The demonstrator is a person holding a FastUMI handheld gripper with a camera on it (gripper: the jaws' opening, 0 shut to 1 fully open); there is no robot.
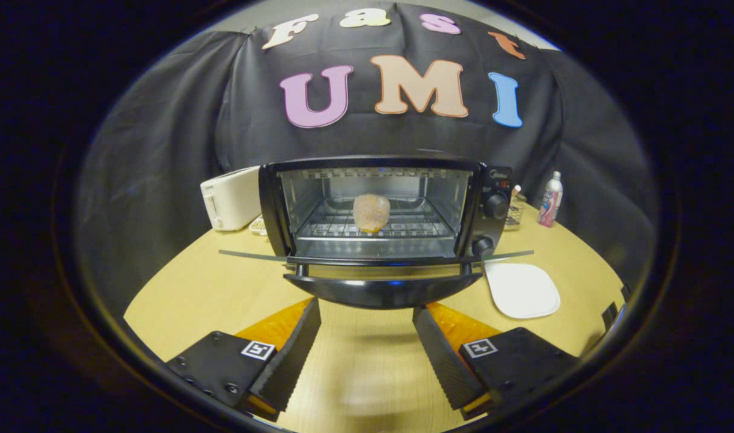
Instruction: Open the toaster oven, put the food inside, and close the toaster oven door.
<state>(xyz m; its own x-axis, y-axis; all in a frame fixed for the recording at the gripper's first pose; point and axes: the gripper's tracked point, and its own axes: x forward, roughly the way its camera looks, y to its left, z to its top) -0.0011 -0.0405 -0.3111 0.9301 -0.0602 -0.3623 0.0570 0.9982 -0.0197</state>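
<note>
A black toaster oven (493,180) stands on the wooden table straight ahead of my fingers. Its glass door (379,260) is folded down flat, with the black handle (382,291) pointing at me just beyond my fingertips. Inside, a round browned piece of food (371,212) rests on the wire rack (342,228). My gripper (367,319) is open, its two ribbed black fingers (297,349) spread wide with nothing between them, slightly below and short of the handle.
A white plate (521,290) lies on the table to the right of the door. A white toaster (229,198) sits left of the oven. At the back right stand a small bottle (550,199) and a wire basket (513,213).
</note>
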